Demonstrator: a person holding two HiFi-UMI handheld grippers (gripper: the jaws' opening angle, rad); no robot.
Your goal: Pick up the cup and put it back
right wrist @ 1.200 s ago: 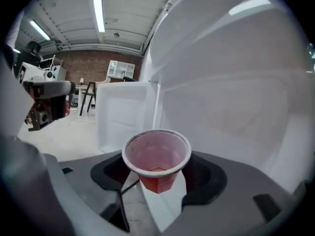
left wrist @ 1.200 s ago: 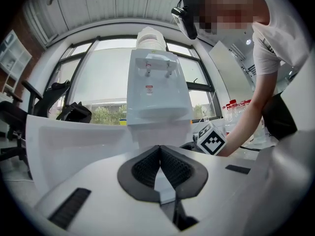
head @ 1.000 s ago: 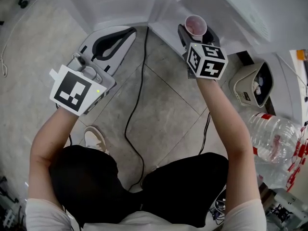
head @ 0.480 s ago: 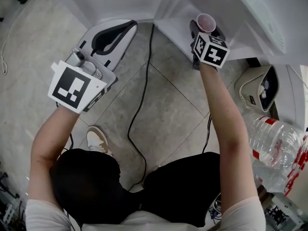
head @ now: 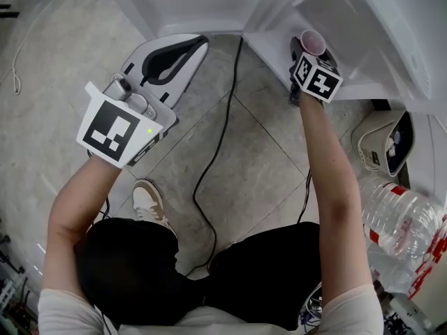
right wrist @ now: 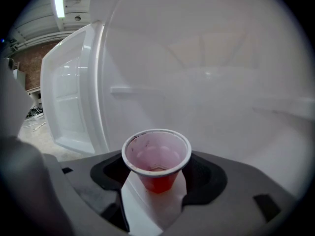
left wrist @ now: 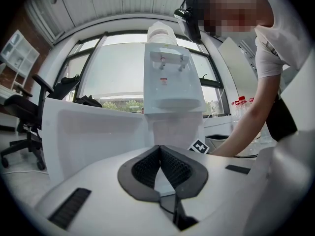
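A small red cup [right wrist: 156,161] with a pale inside stands upright between the dark pads of my right gripper [right wrist: 157,178], which is shut on it. In the head view the cup [head: 312,42] and right gripper [head: 306,51] are at the top right, inside the opening of a white fridge-like cabinet [head: 363,54]. My left gripper [head: 198,45] is held over the floor at the left. Its pads [left wrist: 147,166] meet at the tips with nothing between them, so it is shut and empty.
The cabinet's open door [right wrist: 74,97] stands left of the cup. A black cable [head: 216,152] runs across the tiled floor. A beige device [head: 384,142] and a large water bottle [head: 401,222] are at the right. A water dispenser [left wrist: 170,82] stands ahead of the left gripper.
My right gripper has carried the cup further into the white cabinet and lower, towards the upper right of the head view. The left gripper has shifted only a little.
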